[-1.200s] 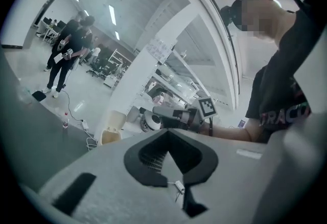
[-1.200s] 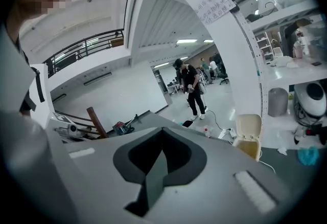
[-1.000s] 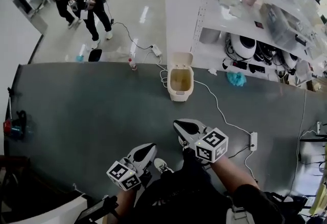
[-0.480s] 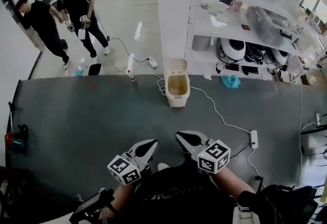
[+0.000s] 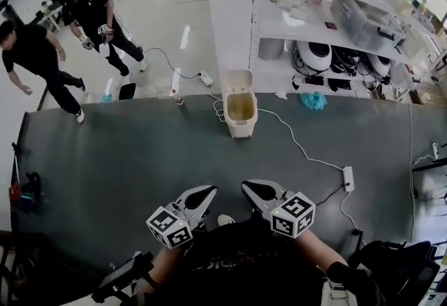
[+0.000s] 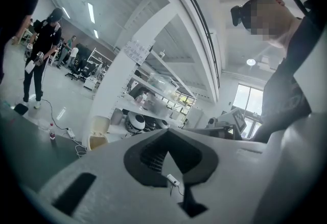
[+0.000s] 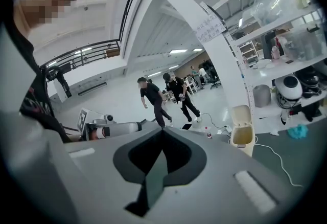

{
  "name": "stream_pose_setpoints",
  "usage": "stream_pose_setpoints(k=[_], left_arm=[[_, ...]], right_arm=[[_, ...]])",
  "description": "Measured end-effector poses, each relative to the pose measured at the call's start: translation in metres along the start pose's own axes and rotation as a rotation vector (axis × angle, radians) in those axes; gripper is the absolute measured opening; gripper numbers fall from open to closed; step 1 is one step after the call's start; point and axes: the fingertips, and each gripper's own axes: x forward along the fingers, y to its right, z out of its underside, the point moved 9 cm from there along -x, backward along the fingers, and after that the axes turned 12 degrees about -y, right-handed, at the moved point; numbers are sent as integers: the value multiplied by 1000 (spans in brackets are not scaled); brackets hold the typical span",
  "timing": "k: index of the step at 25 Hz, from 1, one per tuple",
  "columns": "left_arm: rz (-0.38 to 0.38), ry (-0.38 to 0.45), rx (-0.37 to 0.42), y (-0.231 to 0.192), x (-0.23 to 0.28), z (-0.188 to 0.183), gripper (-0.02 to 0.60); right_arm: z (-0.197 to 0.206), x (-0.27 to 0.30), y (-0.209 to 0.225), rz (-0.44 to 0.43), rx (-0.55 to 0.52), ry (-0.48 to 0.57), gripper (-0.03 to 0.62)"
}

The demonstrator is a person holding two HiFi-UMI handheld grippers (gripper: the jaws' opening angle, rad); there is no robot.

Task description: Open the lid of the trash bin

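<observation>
At about eleven o'clock from my grippers a small bottle [image 5: 176,92] stands by the far edge of the dark mat [image 5: 105,158]. At twelve o'clock on that same edge sits the cream trash bin [image 5: 239,128], its lid [image 5: 238,79] raised and tipped back, its inside yellowish with no contents I can make out. Down at six o'clock, close to the body and well apart from the bin, the left gripper [image 5: 207,191] angles toward one o'clock with jaws pressed together on nothing, and beside it the right gripper [image 5: 246,186] angles toward ten o'clock, jaws likewise closed and empty.
</observation>
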Motion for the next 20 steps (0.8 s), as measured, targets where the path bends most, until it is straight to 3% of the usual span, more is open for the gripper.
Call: stream_pose_setpoints(k=[20], left_arm=[[51,-22,-1,-5,40,-16,-2]], right_arm=[[-2,-13,23,38,15,-6,8]])
